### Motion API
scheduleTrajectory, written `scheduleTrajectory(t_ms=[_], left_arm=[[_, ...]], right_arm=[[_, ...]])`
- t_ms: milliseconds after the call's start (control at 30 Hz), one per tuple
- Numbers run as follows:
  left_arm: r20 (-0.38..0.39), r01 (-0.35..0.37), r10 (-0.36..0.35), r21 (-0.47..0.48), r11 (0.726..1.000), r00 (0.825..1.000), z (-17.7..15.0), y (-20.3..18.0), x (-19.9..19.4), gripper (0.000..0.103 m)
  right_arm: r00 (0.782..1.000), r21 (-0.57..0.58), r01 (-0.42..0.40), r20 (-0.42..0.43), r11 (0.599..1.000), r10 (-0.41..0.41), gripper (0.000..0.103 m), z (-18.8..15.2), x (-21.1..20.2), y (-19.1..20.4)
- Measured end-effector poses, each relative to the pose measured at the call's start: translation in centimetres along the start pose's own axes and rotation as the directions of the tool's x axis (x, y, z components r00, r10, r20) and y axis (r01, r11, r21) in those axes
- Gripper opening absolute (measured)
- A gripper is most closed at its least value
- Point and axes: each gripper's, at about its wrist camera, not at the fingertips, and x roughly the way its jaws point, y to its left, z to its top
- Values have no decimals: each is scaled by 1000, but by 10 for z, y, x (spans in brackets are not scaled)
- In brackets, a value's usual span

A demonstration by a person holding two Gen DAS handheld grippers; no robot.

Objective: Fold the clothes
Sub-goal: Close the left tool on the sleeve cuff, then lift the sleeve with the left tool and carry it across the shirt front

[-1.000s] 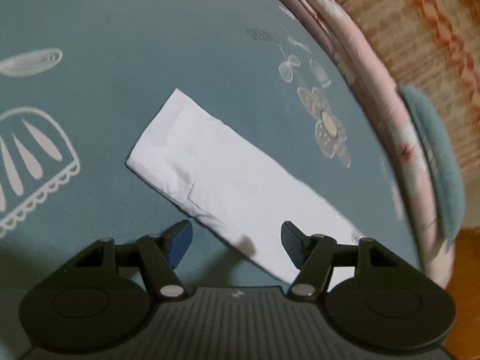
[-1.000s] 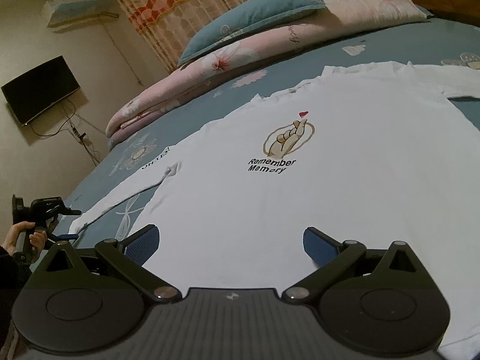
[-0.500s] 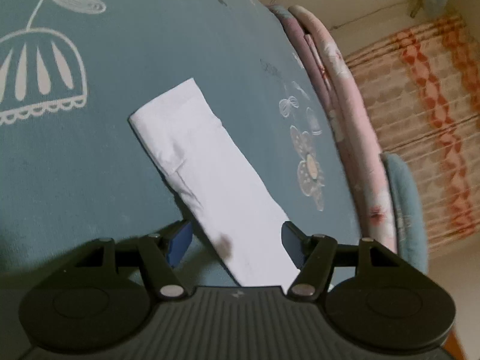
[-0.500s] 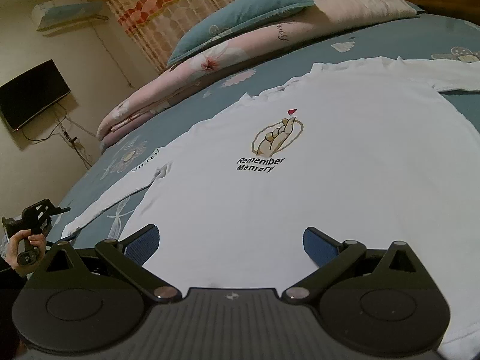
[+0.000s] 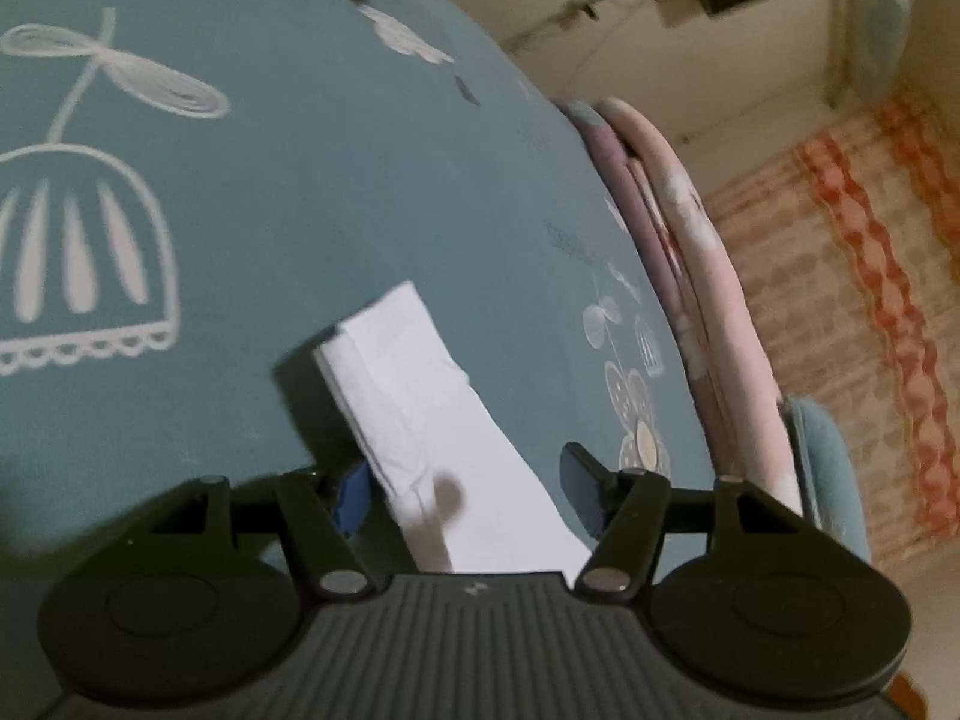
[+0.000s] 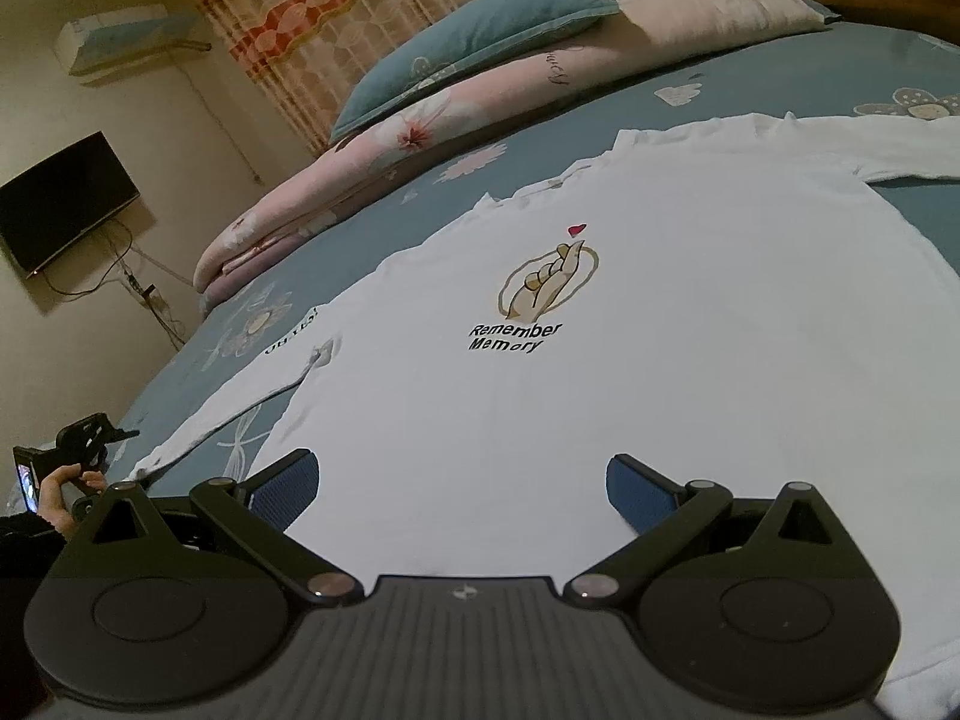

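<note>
A white long-sleeved shirt [image 6: 630, 372] with a "Remember Memory" hand print lies flat on the blue bed sheet [image 6: 900, 60]. My right gripper [image 6: 462, 486] is open low over its bottom hem, with shirt cloth between the spread blue pads and nothing gripped. In the left wrist view the shirt's left sleeve [image 5: 420, 408] runs from its cuff end back between my left gripper's [image 5: 468, 498] open fingers; the left pad [image 5: 353, 495] sits right at the sleeve's edge. The left gripper [image 6: 78, 438], held by a hand, also shows at the far left of the right wrist view.
A rolled pink floral quilt [image 6: 420, 138] and a blue pillow [image 6: 474, 30] lie along the head of the bed. A wall TV [image 6: 60, 198], an air conditioner [image 6: 120, 36] and orange patterned curtains [image 6: 336, 6] stand behind. The bed edge [image 6: 150, 384] is on the left.
My left gripper has tilted and closed in along the sleeve, so the cuff sits nearer its fingers. My right gripper has sunk a little lower toward the shirt's hem.
</note>
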Motion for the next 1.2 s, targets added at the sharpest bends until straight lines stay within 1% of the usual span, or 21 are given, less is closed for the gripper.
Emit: scheduleTrajectory(t_ms=[33,167,233,267,300,333,400,500,567,667,733,833,900,1200], left_arm=[[-4,4,-4,22,1000,1000,-1,-2,3,63],[-10,-15,16,70,997,1000,3,-12,13,63],[-29,-32,36,120,992,999,2,-14,7,57],[-35,-46,52,154,987,998,2,-15,5,49],[-40,-61,70,189,980,997,3,-15,3,39],[-39,-76,86,216,974,996,2,-15,0,34],[-36,-115,128,256,960,991,3,-17,-1,17],[-39,-150,169,292,945,985,4,-22,-1,13],[-43,-180,204,323,929,978,5,-29,1,11],[-40,-234,274,412,881,961,3,-46,6,11],[-31,-256,306,471,844,952,1,-59,7,10],[-11,-252,304,529,811,953,-2,-81,0,10],[-2,-243,294,557,794,956,-2,-97,-6,9],[11,-173,220,659,732,975,-20,-180,-36,9]], right_arm=[[1000,-2,1,-3,1000,-1,103,0,1,0],[1000,-8,8,-7,1000,-8,103,-1,2,1],[1000,-5,10,0,1000,-10,103,0,0,1],[1000,-1,8,4,1000,-8,103,0,-1,0],[1000,4,5,6,1000,-5,103,0,-2,-1],[1000,10,2,4,1000,-2,103,1,-2,-1],[1000,19,-4,-1,1000,4,103,1,-3,-3],[1000,12,-4,-1,1000,4,103,2,-3,-1],[1000,4,-3,0,1000,3,103,2,-3,0],[1000,-8,-4,1,1000,4,103,2,-3,2],[1000,-15,-4,2,1000,4,103,3,-3,3],[1000,-23,-4,3,1000,4,103,3,-4,3],[1000,-26,-5,5,1000,6,103,3,-5,4],[1000,-29,-28,-7,999,28,103,3,-6,4]])
